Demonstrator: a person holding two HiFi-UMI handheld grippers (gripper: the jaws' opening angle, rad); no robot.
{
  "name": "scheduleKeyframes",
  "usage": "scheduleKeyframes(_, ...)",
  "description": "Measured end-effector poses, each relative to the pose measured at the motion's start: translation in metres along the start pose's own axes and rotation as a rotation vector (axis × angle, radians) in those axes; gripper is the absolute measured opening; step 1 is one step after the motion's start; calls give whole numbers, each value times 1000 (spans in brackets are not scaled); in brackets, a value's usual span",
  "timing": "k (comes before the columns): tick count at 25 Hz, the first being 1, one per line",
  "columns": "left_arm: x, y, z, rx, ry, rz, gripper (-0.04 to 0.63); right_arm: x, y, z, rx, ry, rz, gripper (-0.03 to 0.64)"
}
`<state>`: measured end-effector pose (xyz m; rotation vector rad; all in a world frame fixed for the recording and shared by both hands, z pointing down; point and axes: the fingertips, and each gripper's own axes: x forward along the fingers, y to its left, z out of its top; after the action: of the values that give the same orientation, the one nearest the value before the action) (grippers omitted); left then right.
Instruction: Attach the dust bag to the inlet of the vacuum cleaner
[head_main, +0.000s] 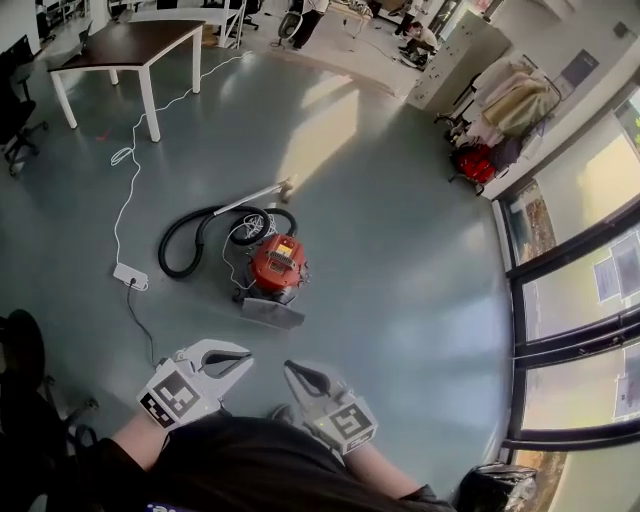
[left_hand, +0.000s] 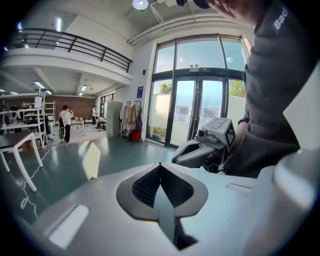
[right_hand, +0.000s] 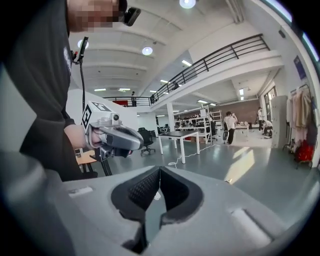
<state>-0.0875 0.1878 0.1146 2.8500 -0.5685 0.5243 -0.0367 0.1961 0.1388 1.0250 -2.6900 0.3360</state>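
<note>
A red vacuum cleaner (head_main: 277, 262) stands on the grey-green floor, well ahead of me in the head view. Its black hose (head_main: 186, 243) curls to the left and a pale wand (head_main: 255, 196) lies behind it. A flat grey piece (head_main: 271, 312) lies against its near side; I cannot tell whether this is the dust bag. My left gripper (head_main: 243, 358) and right gripper (head_main: 292, 370) hover close to my body, tips near each other, far from the vacuum. Both are shut with nothing held. The left gripper (left_hand: 160, 166) faces the right one's body (left_hand: 206, 146); the right gripper (right_hand: 159, 170) faces the left one's body (right_hand: 113, 136).
A white cable runs from a power strip (head_main: 130, 276) towards a dark-topped table (head_main: 132, 43) at the back left. Office chairs (head_main: 14, 110) stand at the left edge. A glass wall (head_main: 575, 300) lines the right side, with a red bag (head_main: 475, 160) near it. People stand far back.
</note>
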Motion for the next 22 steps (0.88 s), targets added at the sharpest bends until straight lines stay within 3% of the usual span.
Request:
scheduleKeyframes(4, 22, -41, 0, -49, 11, 18, 17, -36, 6, -3, 20, -53, 86, -5)
scheduleKeyframes(9, 36, -82, 15, -58, -15, 36, 17, -70, 17, 13, 20, -114, 150, -6)
scheduleKeyframes(16, 34, -107, 37, 22, -58, -29, 17, -98, 34, 40, -30, -200, 95, -6)
scheduleKeyframes(22, 19, -120, 33, 44, -68, -78, 17, -95, 49, 39, -26, -200, 58, -6)
